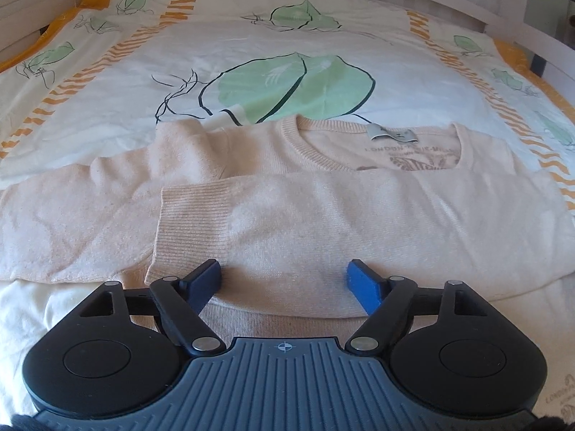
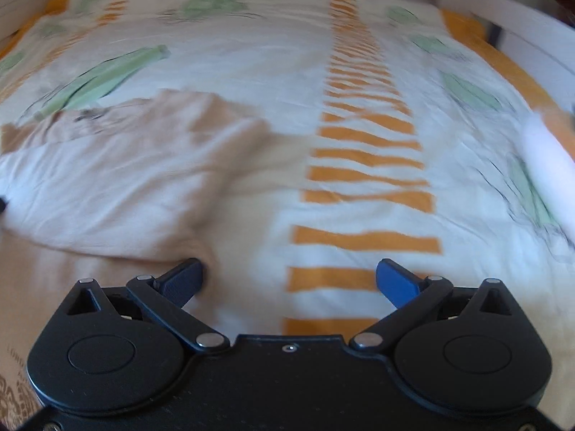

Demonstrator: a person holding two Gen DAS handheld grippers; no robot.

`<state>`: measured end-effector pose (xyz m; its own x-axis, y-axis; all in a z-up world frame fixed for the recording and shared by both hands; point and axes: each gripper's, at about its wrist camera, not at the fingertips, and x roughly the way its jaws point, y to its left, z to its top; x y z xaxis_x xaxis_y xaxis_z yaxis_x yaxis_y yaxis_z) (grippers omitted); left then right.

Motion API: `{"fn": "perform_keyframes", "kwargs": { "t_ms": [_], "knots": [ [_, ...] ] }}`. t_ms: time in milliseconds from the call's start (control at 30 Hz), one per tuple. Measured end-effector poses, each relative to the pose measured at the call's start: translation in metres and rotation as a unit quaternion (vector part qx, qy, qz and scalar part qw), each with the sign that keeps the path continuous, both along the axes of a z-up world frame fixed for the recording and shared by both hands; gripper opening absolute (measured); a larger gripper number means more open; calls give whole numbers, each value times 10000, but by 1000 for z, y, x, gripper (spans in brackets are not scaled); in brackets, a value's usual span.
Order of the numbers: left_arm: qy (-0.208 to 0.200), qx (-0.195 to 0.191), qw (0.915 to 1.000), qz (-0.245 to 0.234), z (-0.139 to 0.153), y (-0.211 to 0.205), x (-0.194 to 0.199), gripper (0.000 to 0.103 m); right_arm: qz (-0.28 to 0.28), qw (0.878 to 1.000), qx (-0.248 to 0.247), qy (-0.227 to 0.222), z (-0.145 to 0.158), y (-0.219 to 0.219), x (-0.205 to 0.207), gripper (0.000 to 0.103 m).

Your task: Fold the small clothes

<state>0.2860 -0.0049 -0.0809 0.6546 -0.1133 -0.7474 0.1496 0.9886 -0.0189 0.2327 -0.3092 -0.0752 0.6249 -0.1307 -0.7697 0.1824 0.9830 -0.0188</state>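
A pale peach knit sweater [image 1: 323, 222] lies flat on the bed, neck away from me, grey label [image 1: 393, 133] at the collar. Its right sleeve is folded across the chest, ribbed cuff [image 1: 190, 222] at the left. The left sleeve [image 1: 64, 226] stretches out leftward. My left gripper [image 1: 284, 280] is open, empty, just above the folded sleeve's lower edge. In the blurred right wrist view the sweater [image 2: 118, 186] fills the left side. My right gripper [image 2: 291, 280] is open and empty, its left finger [image 2: 183, 280] at the sweater's right edge, the rest over the bedcover.
The bedcover [image 1: 251, 54] is white with green leaf prints and orange zigzag stripes [image 2: 363, 165]. A white bed frame [image 1: 521, 18] runs along the far side and right. A white blurred object [image 2: 546, 165] lies at the right edge.
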Motion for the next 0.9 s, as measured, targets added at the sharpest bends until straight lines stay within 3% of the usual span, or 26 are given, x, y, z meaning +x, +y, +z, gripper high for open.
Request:
{"fn": "perform_keyframes", "kwargs": {
  "t_ms": [133,233,333,500,667,767,900],
  "knots": [
    [-35,7,10000,-31,-1,0,-1,79,-224,9996,72,-142,8,-14,-8,103],
    [-63,12,10000,-34,-2,-1,-2,81,-144,9961,496,-722,25,-16,-14,103],
    [-109,35,9999,-18,-3,-3,-3,83,166,9922,584,-1091,36,-5,-2,103],
    [-128,-7,9999,-3,-2,-2,-3,83,612,9940,403,-814,21,16,38,103],
    [-160,-56,9999,-14,-2,-1,-5,84,272,9991,-111,-304,-15,5,73,103],
    [-210,-61,9997,-54,-3,-1,-7,87,5,9995,-80,-305,-16,-8,79,103],
    [-262,-45,9996,-88,-4,-2,-9,88,53,9994,-210,-270,-10,-4,78,103]
  ]
}}
